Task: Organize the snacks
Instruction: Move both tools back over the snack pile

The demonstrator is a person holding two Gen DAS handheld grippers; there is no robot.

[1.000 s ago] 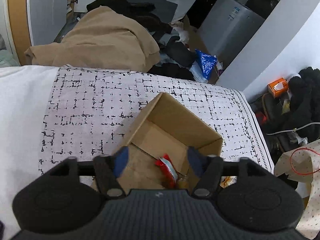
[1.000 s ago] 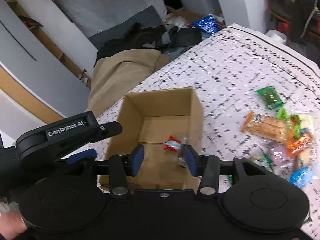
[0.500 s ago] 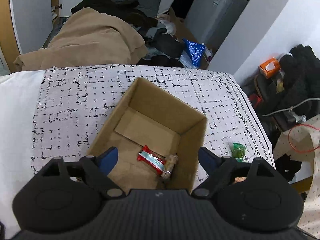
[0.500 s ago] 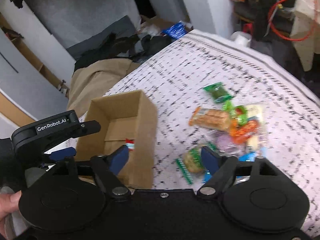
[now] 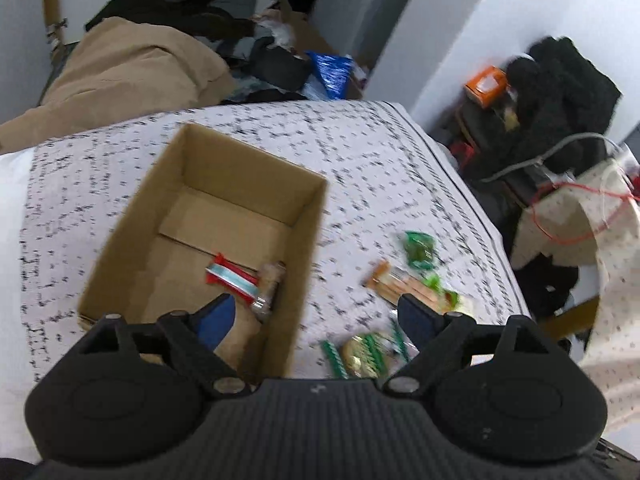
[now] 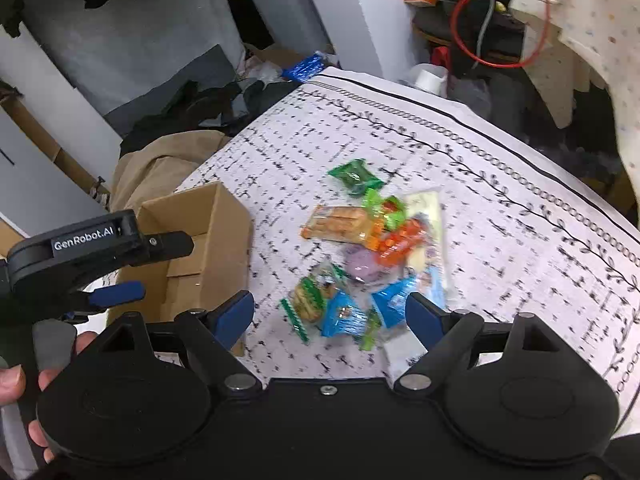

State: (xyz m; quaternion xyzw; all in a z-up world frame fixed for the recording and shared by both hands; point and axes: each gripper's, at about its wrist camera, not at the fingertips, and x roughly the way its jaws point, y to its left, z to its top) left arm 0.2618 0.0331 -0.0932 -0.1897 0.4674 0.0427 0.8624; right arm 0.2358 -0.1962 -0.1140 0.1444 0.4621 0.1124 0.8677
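Note:
An open cardboard box (image 5: 312,204) stands on the patterned tablecloth and also shows in the right wrist view (image 6: 228,240). Inside lie a red-and-white snack (image 5: 232,276) and a brown snack bar (image 5: 270,284). A pile of loose snack packets (image 6: 372,248) lies to the right of the box; in the left wrist view I see a green packet (image 5: 419,249) and an orange cracker pack (image 5: 400,286). My left gripper (image 5: 316,320) is open and empty above the box's near right wall. My right gripper (image 6: 330,318) is open and empty above the near side of the pile.
The tablecloth edge (image 6: 520,152) runs along the right, with dark clutter and a red cable (image 6: 480,40) beyond. A tan blanket (image 5: 132,68) and clothes lie behind the table. My left gripper's body (image 6: 92,248) shows at the left of the right wrist view.
Both grippers opened wider and swung right, away from the box interior toward the snack pile. The red-and-white snack and the brown bar stayed in the box.

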